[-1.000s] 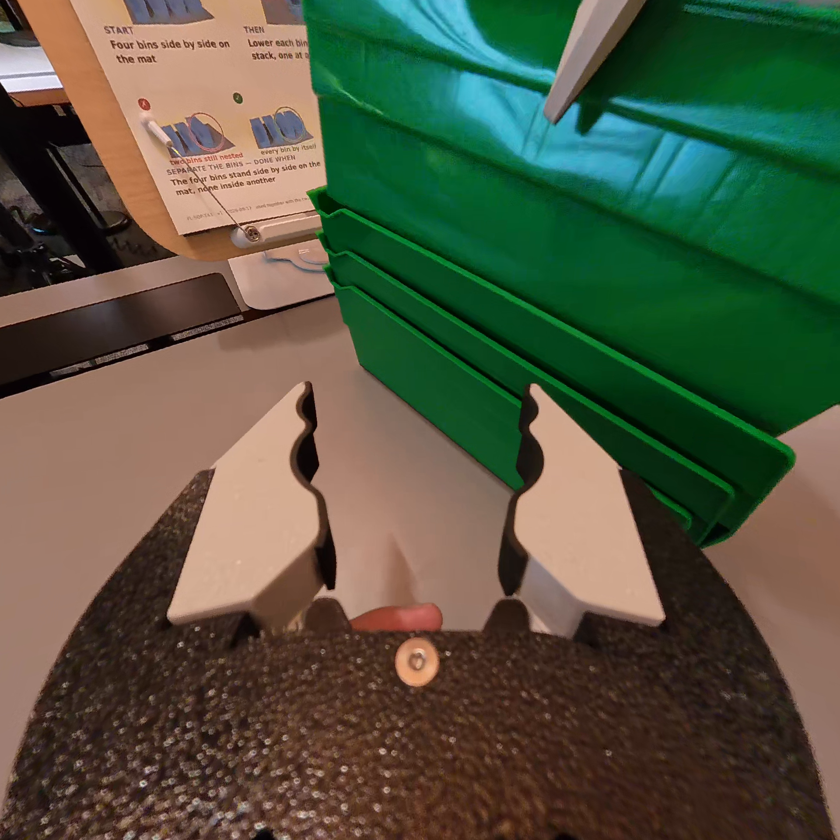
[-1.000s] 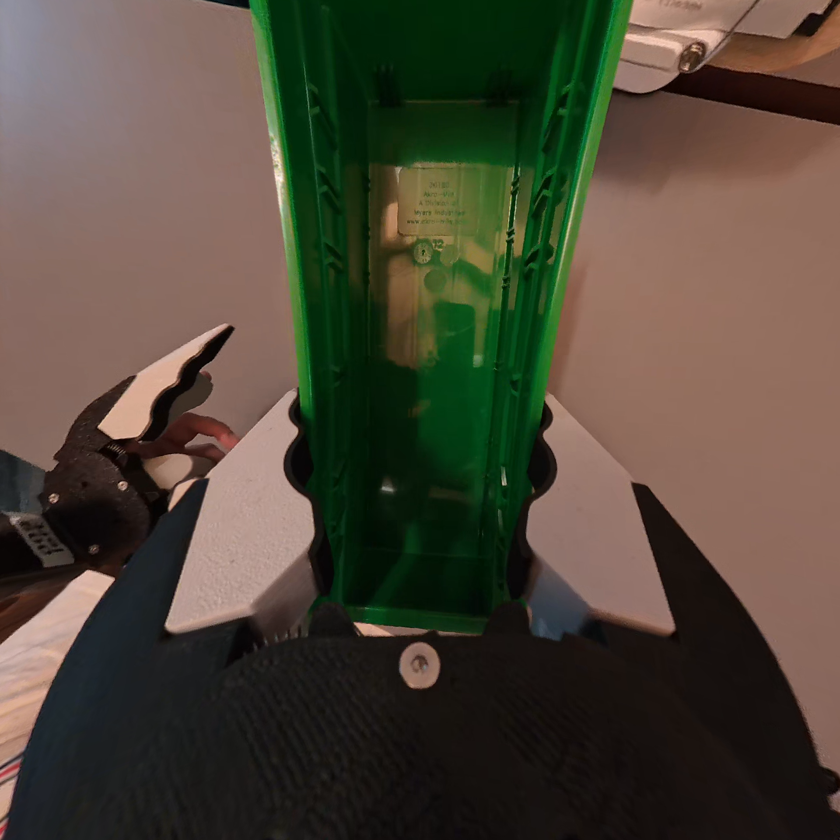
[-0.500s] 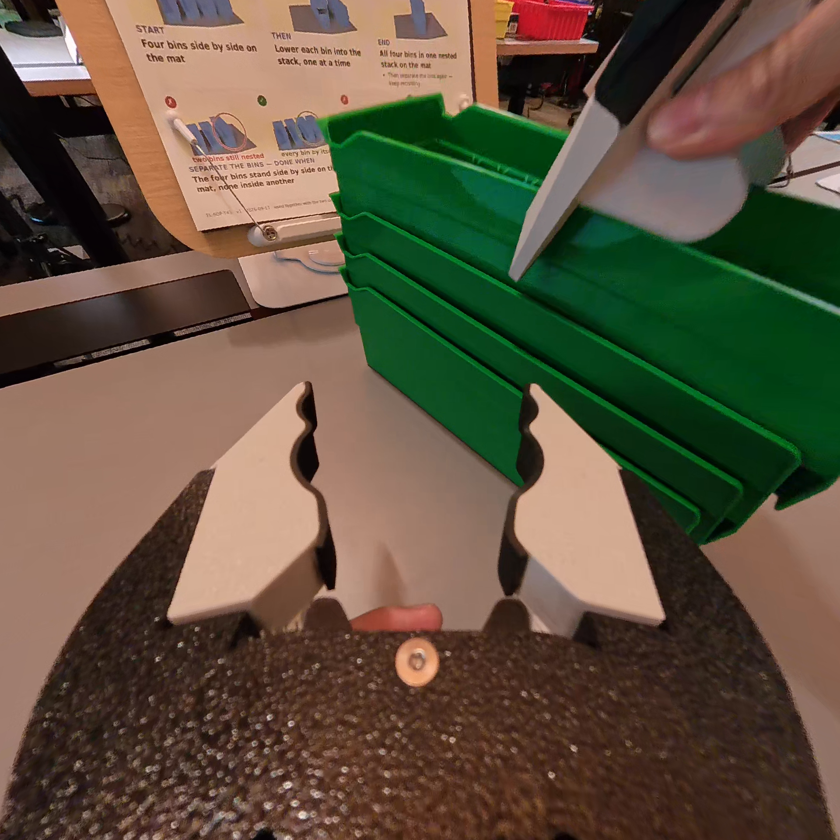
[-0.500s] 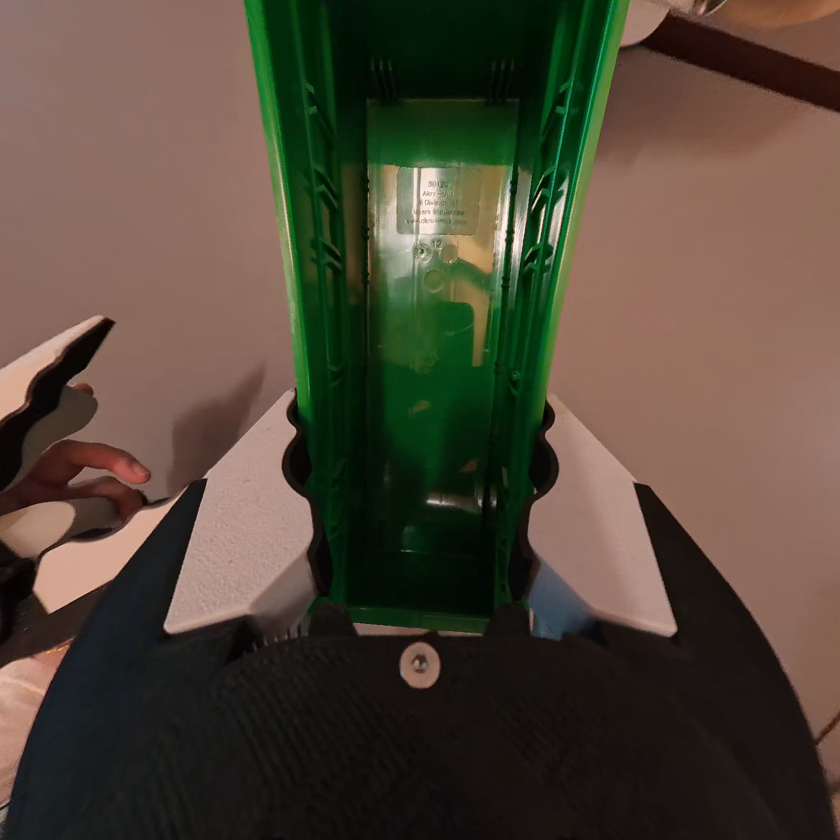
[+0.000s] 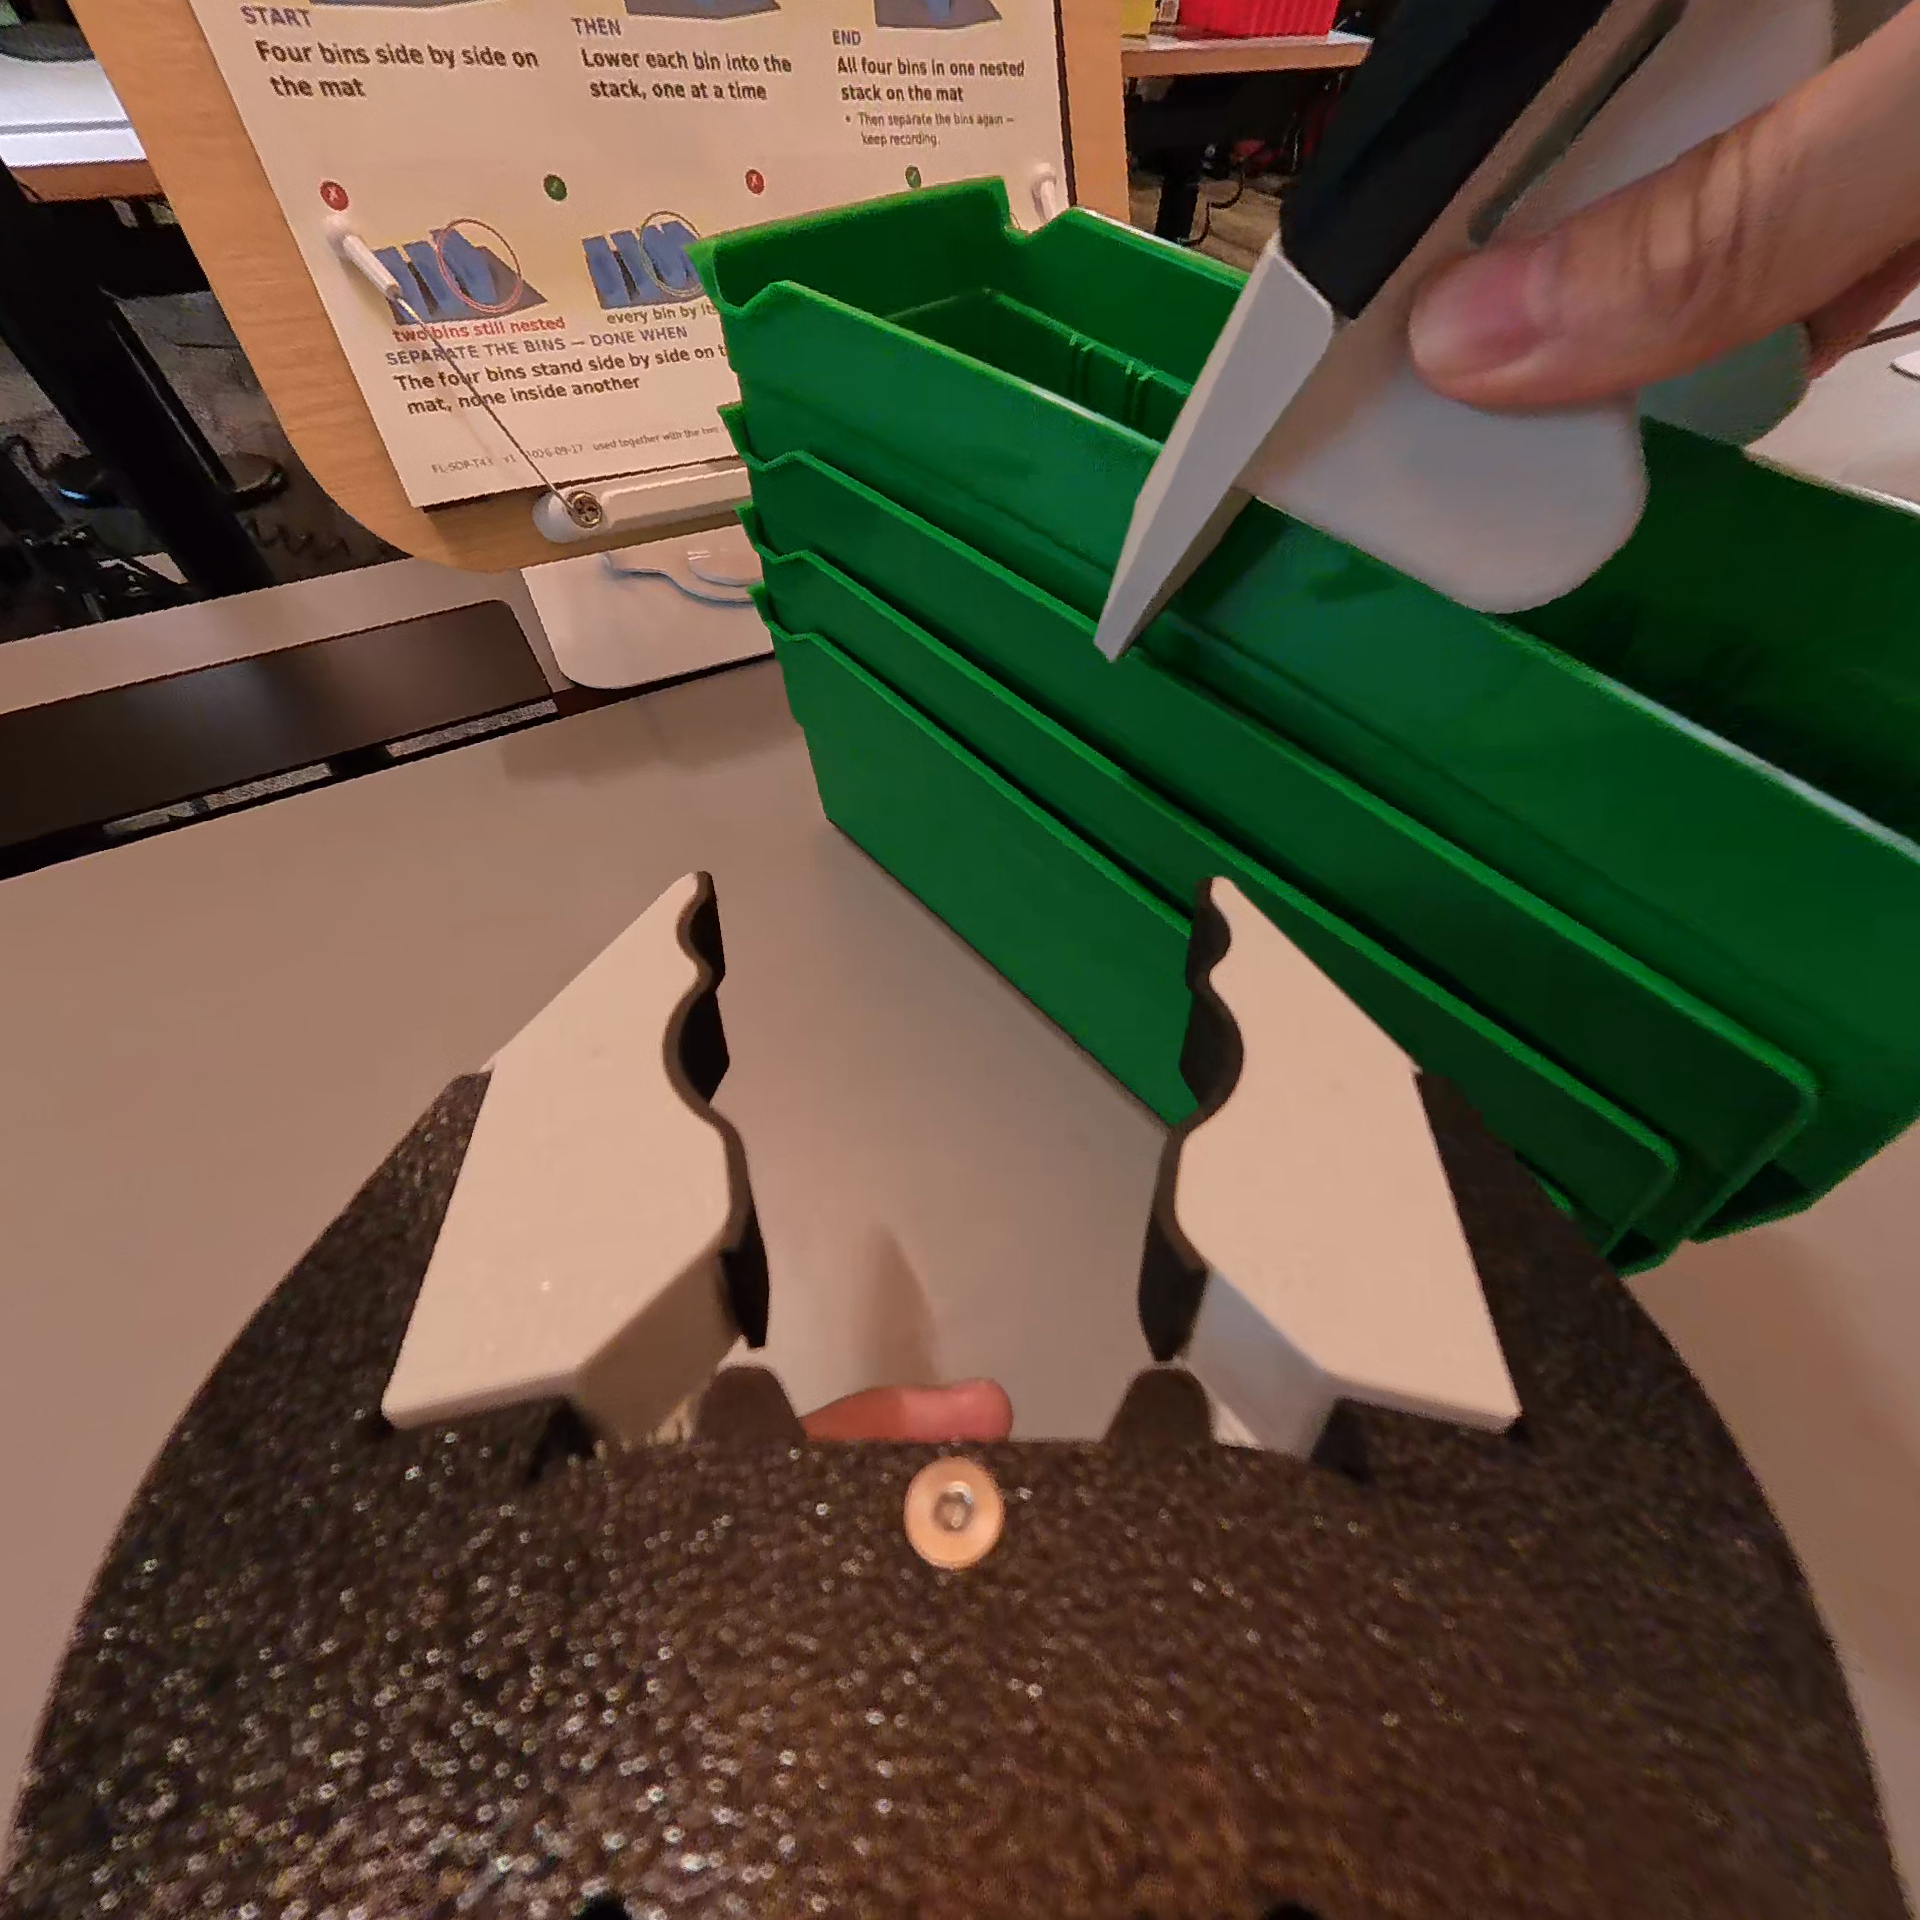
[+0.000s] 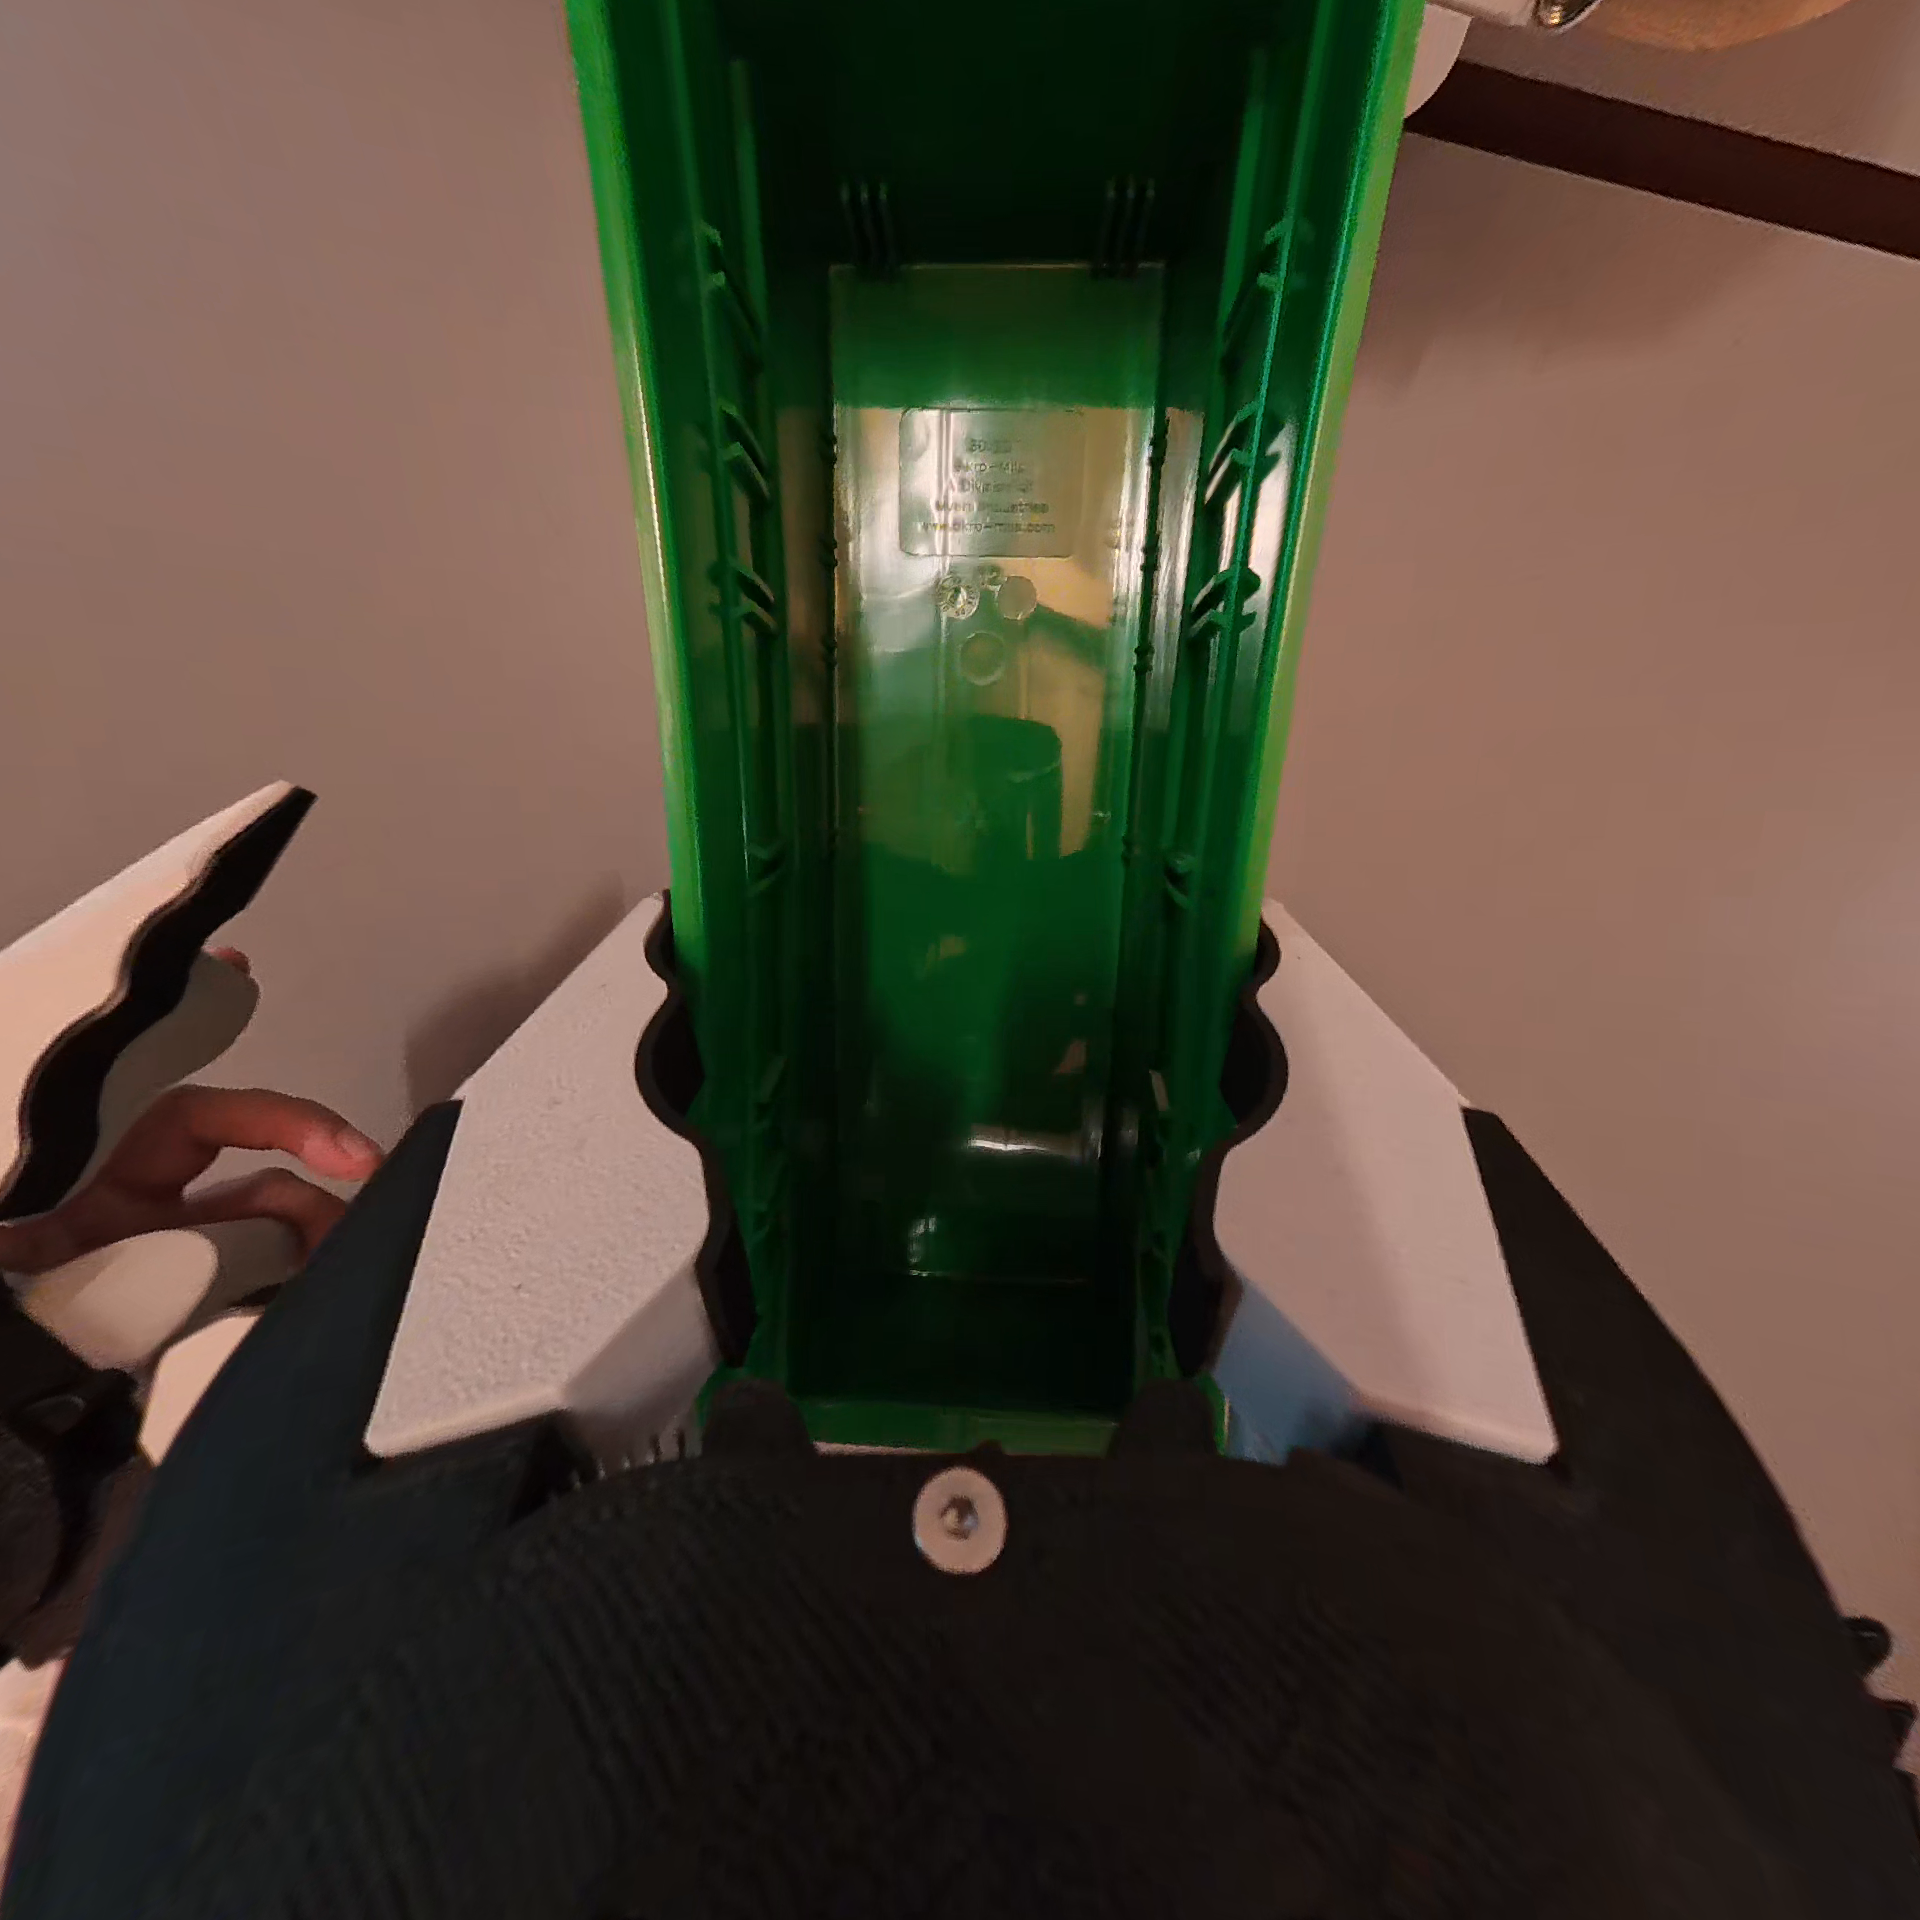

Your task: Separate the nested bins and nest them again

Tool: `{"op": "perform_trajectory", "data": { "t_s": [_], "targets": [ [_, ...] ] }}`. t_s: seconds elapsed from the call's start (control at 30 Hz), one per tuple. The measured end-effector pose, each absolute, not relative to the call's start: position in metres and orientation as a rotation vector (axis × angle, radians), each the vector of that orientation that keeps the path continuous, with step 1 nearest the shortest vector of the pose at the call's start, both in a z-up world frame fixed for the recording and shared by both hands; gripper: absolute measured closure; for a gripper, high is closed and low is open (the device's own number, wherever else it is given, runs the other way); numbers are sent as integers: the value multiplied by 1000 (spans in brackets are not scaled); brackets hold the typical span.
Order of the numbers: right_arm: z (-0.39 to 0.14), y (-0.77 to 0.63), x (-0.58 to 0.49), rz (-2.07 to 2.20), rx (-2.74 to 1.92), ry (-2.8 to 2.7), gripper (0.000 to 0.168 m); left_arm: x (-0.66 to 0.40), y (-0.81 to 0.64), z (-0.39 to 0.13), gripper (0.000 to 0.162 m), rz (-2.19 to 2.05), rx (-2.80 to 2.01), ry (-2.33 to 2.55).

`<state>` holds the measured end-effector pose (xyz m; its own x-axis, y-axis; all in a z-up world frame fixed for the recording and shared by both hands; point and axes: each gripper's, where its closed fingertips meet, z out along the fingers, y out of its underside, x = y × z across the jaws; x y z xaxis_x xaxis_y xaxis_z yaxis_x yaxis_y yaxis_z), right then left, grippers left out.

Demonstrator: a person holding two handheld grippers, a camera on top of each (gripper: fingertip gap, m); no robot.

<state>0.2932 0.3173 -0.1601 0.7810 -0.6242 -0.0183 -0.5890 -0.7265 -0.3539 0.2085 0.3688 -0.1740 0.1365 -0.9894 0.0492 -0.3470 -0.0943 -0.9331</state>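
Note:
A stack of three nested green bins point(image 5: 1039, 831) stands on the grey table point(image 5: 312, 1039) to the right in the left wrist view. A fourth green bin point(image 5: 935, 416) sits in the top of the stack, its rim still higher than the others. My right gripper point(image 6: 961, 914) is shut on this bin's two long walls point(image 6: 987, 727), near its end; one of its fingers point(image 5: 1205, 478) shows against the outer wall. My left gripper point(image 5: 956, 888) is open and empty, low over the table just left of the stack.
An instruction board point(image 5: 520, 260) on a white base point(image 5: 644, 623) stands behind the stack. A dark strip point(image 5: 260, 727) runs along the table's back left. The left gripper's finger point(image 6: 156, 935) and a hand point(image 6: 260, 1153) show at the left edge.
The right gripper has brought the top bin down from well above the stack into it. The left gripper has stayed open in nearly the same place.

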Motion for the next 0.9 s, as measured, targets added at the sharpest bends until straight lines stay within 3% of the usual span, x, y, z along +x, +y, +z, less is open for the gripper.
{"op": "perform_trajectory", "data": {
  "t_s": [0.17,0.33,0.4,0.53,0.67,0.73,0.9],
  "targets": [
    [-159,319,291,-121,-2587,909,57,208,371,-177,73,-955,-1585,1336],
    [-141,330,281,56,-2453,842,29,205,375,-183,74,-926,-1599,1331],
    [-124,331,276,103,-2389,768,28,203,376,-183,74,-921,-1598,1326],
    [-75,314,274,86,-2242,562,49,198,376,-184,74,-931,-1610,1320],
    [-37,260,293,-95,-2019,384,53,191,378,-187,75,-916,-1622,1305],
    [-40,225,306,-203,-1925,313,59,188,379,-193,75,-900,-1639,1305],
    [-85,155,320,-307,-1751,232,104,180,383,-214,75,-843,-1698,1312]
  ]
}}
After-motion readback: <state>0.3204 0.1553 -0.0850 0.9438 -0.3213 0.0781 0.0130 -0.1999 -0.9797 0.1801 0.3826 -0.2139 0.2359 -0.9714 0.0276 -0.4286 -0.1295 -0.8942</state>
